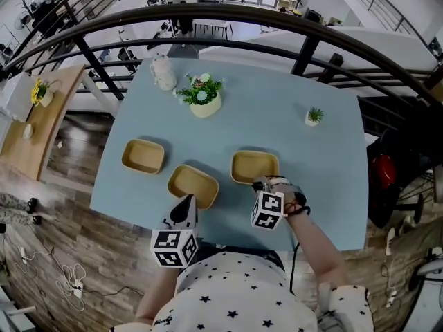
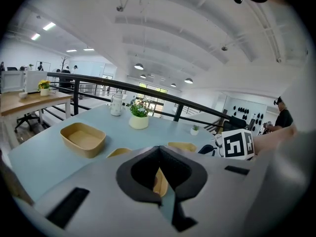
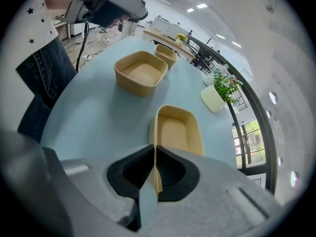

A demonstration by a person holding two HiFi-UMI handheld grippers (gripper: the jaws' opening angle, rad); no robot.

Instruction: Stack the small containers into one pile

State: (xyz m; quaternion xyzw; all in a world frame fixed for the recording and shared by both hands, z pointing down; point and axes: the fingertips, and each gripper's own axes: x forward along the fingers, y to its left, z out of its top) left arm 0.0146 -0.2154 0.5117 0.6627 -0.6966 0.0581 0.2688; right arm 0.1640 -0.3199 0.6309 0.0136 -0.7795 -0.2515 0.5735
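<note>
Of two grippers, the left gripper (image 2: 158, 148) is clamped on the near rim of the middle container (image 1: 193, 184), and the right gripper (image 3: 154, 149) on that of the right container (image 1: 254, 165). A third container (image 1: 143, 155) is left free on the table (image 1: 277, 81). Beyond, two plants are seen: a large plant (image 1: 202, 93) and a small plant (image 1: 314, 115).

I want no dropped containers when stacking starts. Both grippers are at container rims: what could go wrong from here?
The right gripper pinches only the thin near wall of the right container; lifted by that one edge, it may tilt or slip from the fingers. The left gripper seems shut on the middle container at its rim likewise, near the front edge of the table, so a slip could send it off.
</note>
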